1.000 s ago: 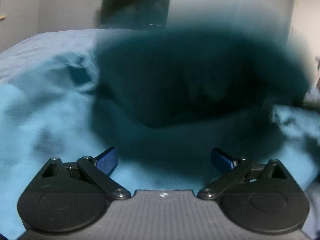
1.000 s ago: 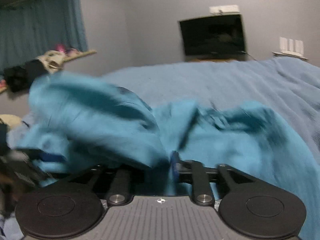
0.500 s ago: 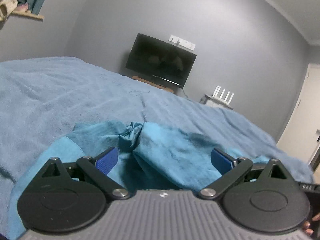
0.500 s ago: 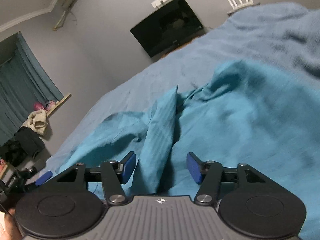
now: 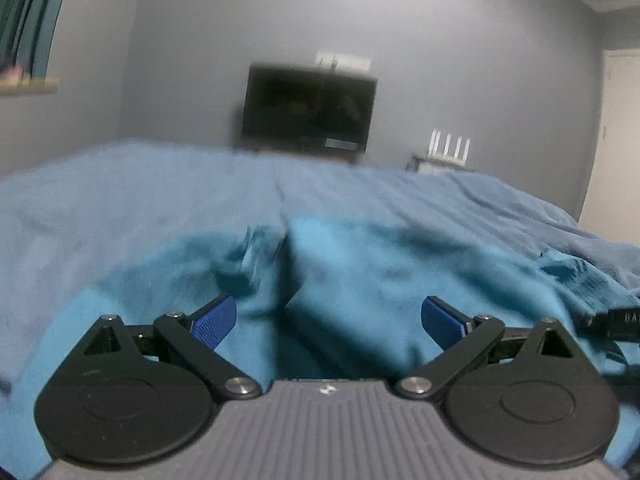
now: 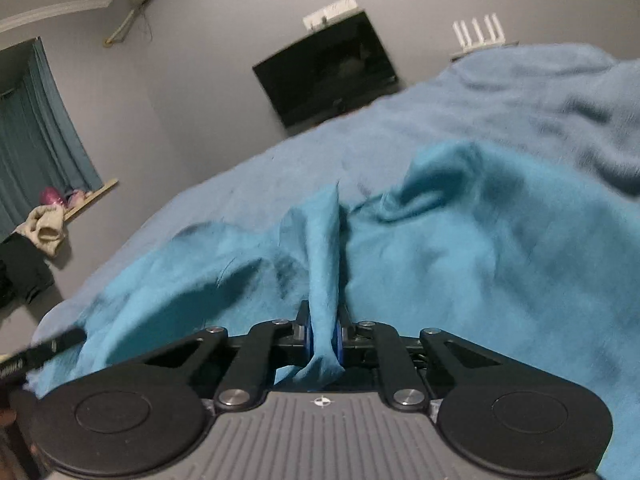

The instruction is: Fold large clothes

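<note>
A bright teal garment (image 5: 360, 272) lies crumpled on the bed in front of both grippers. My left gripper (image 5: 328, 320) stands wide open just above the cloth, and its blue pads (image 5: 212, 322) touch nothing. In the right wrist view the garment (image 6: 500, 248) rises in a narrow upright ridge. My right gripper (image 6: 323, 332) is shut on the near end of that ridge, with a small tail of cloth sticking out behind the pads. A black part of the right gripper (image 5: 612, 320) shows at the left wrist view's right edge.
A grey-blue blanket (image 5: 140, 200) covers the bed beyond the garment. On the far wall hangs a dark television (image 5: 310, 110), with a white router (image 5: 450, 150) to its right. A shelf with clothes (image 6: 48, 224) and a teal curtain (image 6: 36, 128) stand at the left.
The right gripper's jaws, open around the cloth ridge half a second ago, have closed on it. The cloth that hung before the left camera a second ago now lies on the bed.
</note>
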The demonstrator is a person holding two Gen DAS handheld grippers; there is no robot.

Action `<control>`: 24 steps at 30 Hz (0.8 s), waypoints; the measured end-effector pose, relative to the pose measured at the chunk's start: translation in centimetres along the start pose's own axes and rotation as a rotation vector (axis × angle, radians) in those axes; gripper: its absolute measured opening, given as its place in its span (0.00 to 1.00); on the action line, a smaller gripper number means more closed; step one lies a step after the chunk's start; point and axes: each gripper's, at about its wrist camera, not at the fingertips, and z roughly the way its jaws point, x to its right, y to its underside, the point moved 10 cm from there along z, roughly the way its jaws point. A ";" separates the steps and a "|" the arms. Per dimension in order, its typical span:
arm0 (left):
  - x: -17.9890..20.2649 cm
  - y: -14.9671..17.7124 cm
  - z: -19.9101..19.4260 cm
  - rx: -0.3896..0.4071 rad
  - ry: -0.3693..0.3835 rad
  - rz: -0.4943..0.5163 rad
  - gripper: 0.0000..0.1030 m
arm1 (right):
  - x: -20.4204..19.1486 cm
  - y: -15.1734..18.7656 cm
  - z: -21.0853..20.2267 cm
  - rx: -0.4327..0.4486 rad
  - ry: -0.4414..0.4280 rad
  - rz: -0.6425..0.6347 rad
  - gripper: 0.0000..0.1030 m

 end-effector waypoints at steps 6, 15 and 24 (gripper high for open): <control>6.0 0.1 1.3 0.047 0.153 0.207 0.96 | -2.5 1.1 0.7 -0.037 -0.014 -0.148 0.15; 5.0 7.4 6.6 -0.358 0.152 0.160 0.76 | -5.2 -2.3 -0.4 0.125 0.073 -0.292 0.53; 5.4 8.0 7.2 -0.352 0.133 0.216 0.76 | -14.7 -2.1 7.4 0.010 0.074 -0.697 0.45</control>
